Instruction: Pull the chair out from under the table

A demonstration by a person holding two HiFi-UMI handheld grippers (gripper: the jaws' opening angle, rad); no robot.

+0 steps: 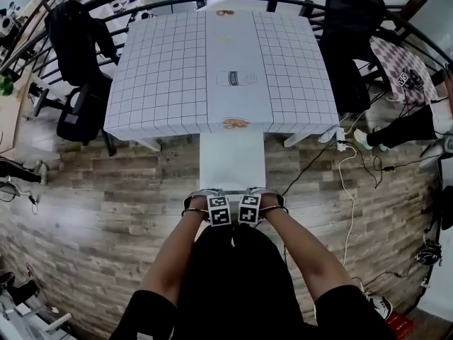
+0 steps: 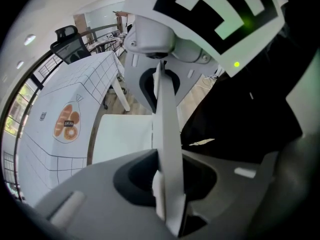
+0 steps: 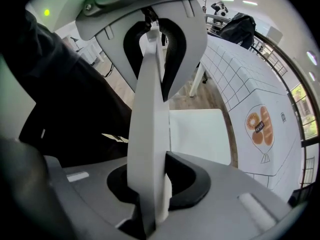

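Observation:
A white chair stands on the wooden floor with its seat (image 1: 232,160) reaching out from under the grid-cloth table (image 1: 170,76). Both grippers sit side by side on the top edge of its backrest, close to my body. My left gripper (image 1: 218,204) and right gripper (image 1: 250,202) point down. In the left gripper view the thin white backrest (image 2: 167,134) runs between the jaws of the left gripper (image 2: 167,199), which are shut on it. The right gripper view shows the same backrest (image 3: 150,114) clamped in the right gripper (image 3: 152,194), with the seat (image 3: 197,134) beyond.
Black office chairs (image 1: 78,55) stand at the table's left, and another chair draped with a dark jacket (image 1: 354,41) at its right. A white cable and power strip (image 1: 345,165) lie on the floor at the right. A person's legs (image 1: 403,129) reach in from the right edge.

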